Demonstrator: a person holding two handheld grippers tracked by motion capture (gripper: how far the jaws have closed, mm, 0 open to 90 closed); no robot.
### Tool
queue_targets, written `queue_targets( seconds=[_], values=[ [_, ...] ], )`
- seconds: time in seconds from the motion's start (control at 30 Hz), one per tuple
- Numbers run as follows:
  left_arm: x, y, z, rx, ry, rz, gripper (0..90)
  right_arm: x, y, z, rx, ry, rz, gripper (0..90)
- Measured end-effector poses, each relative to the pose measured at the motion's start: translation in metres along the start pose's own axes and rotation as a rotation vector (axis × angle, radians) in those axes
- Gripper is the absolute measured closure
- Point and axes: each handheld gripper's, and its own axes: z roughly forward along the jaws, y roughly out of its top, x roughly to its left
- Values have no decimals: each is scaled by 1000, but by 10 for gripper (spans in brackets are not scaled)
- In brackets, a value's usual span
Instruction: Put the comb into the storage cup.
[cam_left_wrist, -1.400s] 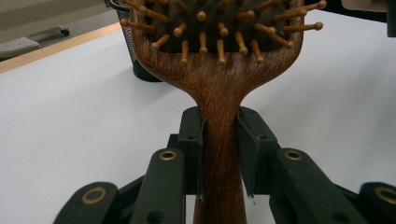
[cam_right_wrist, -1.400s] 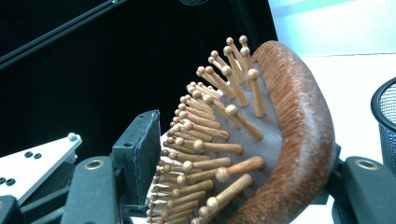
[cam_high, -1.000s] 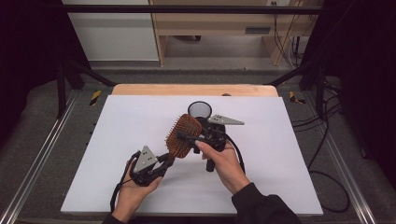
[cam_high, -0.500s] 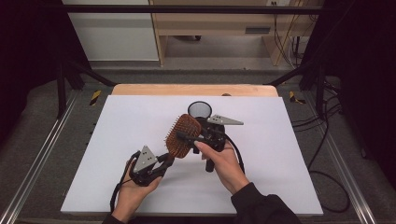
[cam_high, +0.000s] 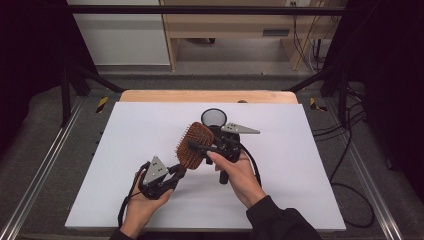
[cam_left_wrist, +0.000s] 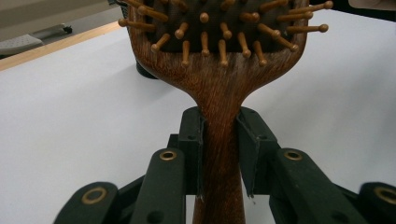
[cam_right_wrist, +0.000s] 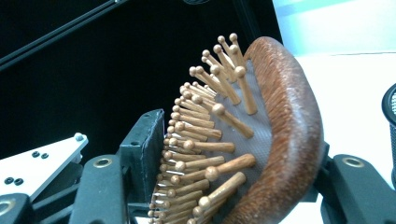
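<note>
**Brush held between two claws above the worktop**

Brush (cam_high: 194, 146), a wooden paddle type with round-tipped wooden pins, sits over the middle of the white worktop (cam_high: 125, 130), held by both claws at once. In the high view it slants from lower left to upper right, handle low, head high and turned so the pins face up and toward the person.

Left claw (cam_high: 176, 171) grips the handle. In the left gripper view its two black jaws press on either side of the narrow neck of the brush (cam_left_wrist: 219, 135), just below where the wood widens into the head; the claw (cam_left_wrist: 220, 154) is closed on it, with the handle running down between the jaws. The person's left hand (cam_high: 140, 202) holds this tool near the front edge of the worktop.

Right claw (cam_high: 200, 148) comes in from the right across the head. In the right gripper view one jaw lies against the pin tips and the other sits behind the curved wooden back of the brush (cam_right_wrist: 285, 140), so the claw (cam_right_wrist: 233, 163) is clamped on the head, front to back. The right hand (cam_high: 237, 172) holds that tool just right of the brush.

Behind the head, a black mesh cup (cam_high: 214, 118) stands upright on the worktop, close to the brush; its rim also shows at the edge of the right gripper view (cam_right_wrist: 391, 116).
</note>
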Motion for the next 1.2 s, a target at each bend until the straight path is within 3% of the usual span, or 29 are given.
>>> queue_targets(
  seconds=[1.2],
  values=[
    [3, -1, -1, -28, 10, -33, 731, 14, 7, 5, -19, 20, 6, 497]
  ],
)
